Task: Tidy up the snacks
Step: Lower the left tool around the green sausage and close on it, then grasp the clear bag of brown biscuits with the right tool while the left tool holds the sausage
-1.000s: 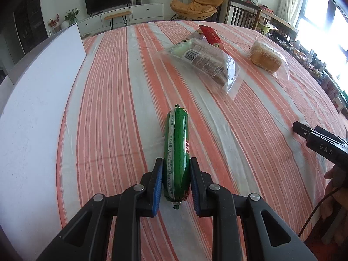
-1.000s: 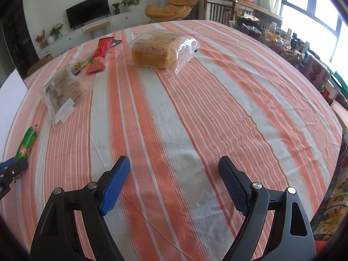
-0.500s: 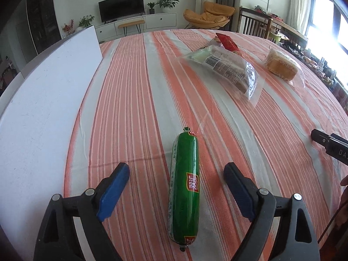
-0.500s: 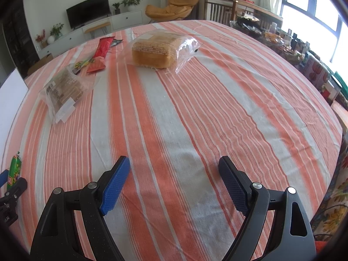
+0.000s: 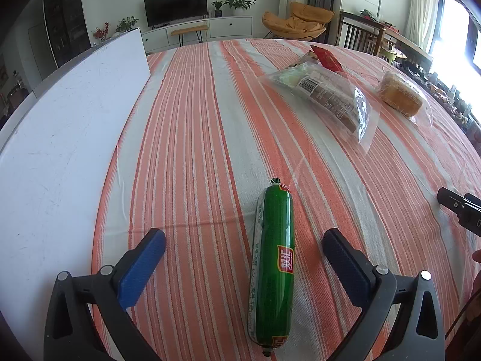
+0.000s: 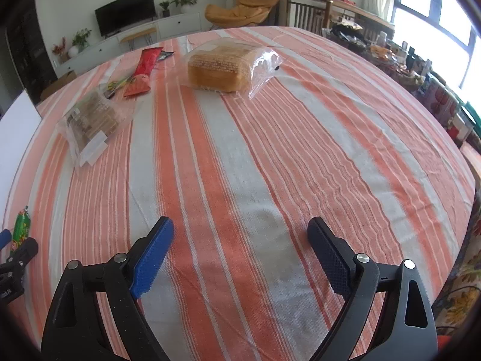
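Observation:
A green sausage stick (image 5: 273, 258) lies on the striped cloth between the spread fingers of my open left gripper (image 5: 244, 248); neither pad touches it. It also shows at the far left of the right wrist view (image 6: 20, 229). My right gripper (image 6: 240, 237) is open and empty above bare cloth. A clear bag of brown biscuits (image 5: 327, 100) (image 6: 90, 120), a bag of sliced bread (image 5: 401, 97) (image 6: 224, 64) and a red snack packet (image 5: 326, 57) (image 6: 142, 72) lie farther off.
A white board (image 5: 57, 150) lies along the left side of the table. The table's right edge (image 6: 469, 180) drops off beside cluttered shelves. Chairs and a TV unit stand beyond the far edge. My right gripper's tip (image 5: 460, 209) shows at the left view's right edge.
My left gripper was shut on the green sausage stick; it has opened wide and drawn back, leaving the stick lying on the cloth. My right gripper has not moved.

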`<state>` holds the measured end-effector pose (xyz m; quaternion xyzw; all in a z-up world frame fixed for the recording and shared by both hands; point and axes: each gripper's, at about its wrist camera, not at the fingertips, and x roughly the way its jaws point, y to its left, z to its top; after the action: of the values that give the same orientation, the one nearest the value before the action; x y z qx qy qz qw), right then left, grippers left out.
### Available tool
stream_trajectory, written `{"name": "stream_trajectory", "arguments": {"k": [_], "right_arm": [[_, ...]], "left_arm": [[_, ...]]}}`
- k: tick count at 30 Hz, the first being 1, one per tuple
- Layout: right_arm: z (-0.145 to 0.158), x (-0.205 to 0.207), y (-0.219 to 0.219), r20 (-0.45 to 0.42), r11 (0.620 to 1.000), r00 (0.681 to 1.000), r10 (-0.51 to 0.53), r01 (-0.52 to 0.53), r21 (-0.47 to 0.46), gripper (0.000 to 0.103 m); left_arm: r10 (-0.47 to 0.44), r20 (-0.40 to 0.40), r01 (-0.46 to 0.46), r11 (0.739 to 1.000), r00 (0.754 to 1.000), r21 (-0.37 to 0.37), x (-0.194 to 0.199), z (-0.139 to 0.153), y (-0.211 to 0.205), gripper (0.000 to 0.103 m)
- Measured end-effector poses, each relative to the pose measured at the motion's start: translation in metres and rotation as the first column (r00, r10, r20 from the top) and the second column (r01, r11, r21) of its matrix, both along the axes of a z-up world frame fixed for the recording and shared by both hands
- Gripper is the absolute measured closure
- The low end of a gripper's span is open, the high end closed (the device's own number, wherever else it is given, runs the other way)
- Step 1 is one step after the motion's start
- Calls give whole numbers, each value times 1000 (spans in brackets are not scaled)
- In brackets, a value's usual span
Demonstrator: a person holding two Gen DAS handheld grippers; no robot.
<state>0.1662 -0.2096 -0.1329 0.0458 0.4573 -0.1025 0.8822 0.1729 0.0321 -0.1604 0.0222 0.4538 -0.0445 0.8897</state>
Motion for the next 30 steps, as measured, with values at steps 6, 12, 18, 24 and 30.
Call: {"name": "stream_trajectory", "arguments": {"k": [6, 12, 18, 24, 30], "right_arm": [[0, 0, 0, -2, 1000, 1000, 1, -1, 2, 9], [27, 8, 21, 100, 968, 970, 220, -229, 99, 11], [44, 83, 80, 45, 795, 794, 606, -606, -4, 11], [17, 148, 120, -136, 681, 683, 718, -729, -69, 11], [-3, 182, 133, -149, 724, 714, 684, -689, 21, 11]], "left_arm": [[0, 0, 0, 1000, 1000, 0, 0, 0, 0, 0], [0, 0, 0, 1000, 1000, 0, 0, 0, 0, 0], [0, 0, 0, 1000, 1000, -1, 0, 0, 0, 0], [0, 0, 0, 1000, 1000, -1, 0, 0, 0, 0], [0, 0, 0, 1000, 1000, -1, 0, 0, 0, 0]]}}
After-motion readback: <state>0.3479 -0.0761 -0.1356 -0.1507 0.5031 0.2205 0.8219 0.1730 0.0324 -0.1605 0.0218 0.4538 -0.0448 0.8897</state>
